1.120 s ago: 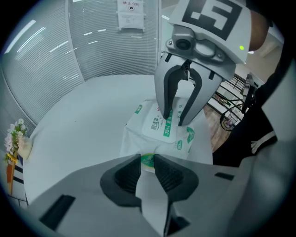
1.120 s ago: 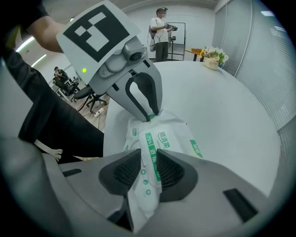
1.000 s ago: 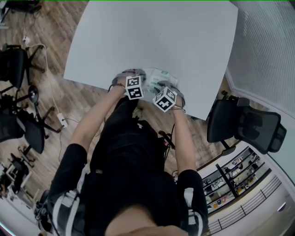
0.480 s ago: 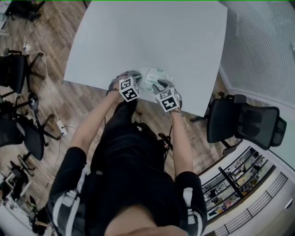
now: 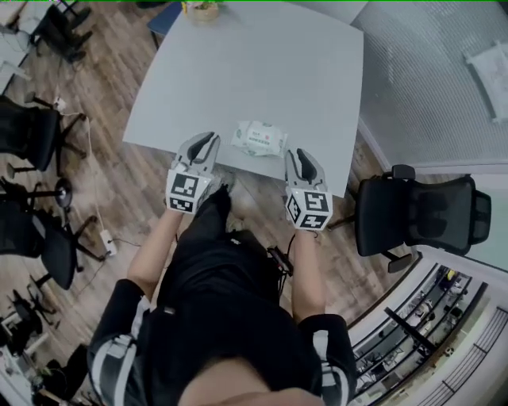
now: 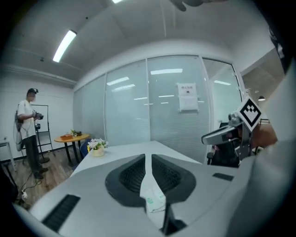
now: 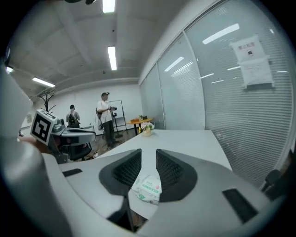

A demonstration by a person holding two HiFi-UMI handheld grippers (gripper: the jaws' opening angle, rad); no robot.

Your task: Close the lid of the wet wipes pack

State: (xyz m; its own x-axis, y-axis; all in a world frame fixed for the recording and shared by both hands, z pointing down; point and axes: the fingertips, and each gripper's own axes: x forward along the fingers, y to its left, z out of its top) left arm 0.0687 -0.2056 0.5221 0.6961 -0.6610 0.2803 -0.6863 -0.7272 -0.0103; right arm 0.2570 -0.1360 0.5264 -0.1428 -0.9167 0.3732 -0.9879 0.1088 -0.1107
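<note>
The white wet wipes pack [image 5: 259, 138] with a green label lies flat near the front edge of the grey table [image 5: 254, 71]. It is too small for me to tell how its lid stands. My left gripper [image 5: 206, 141] hangs in the air to the pack's left and my right gripper [image 5: 300, 155] to its right; neither touches it. The left gripper [image 6: 148, 157] shows a narrow gap, with the pack [image 6: 152, 196] far below. The right gripper [image 7: 149, 152] is closing with nothing between its jaws, and the pack [image 7: 147, 189] lies beyond them.
A small flower pot [image 5: 202, 8] stands at the table's far edge. A black office chair [image 5: 421, 214] sits right of the table, and more chairs [image 5: 28, 127] stand on the left. A glass wall runs along the right. A person [image 6: 28, 129] stands far off.
Both grippers have come up off the wet wipes pack and drawn back and apart. The pack, partly covered by them before, now lies in full view on the table.
</note>
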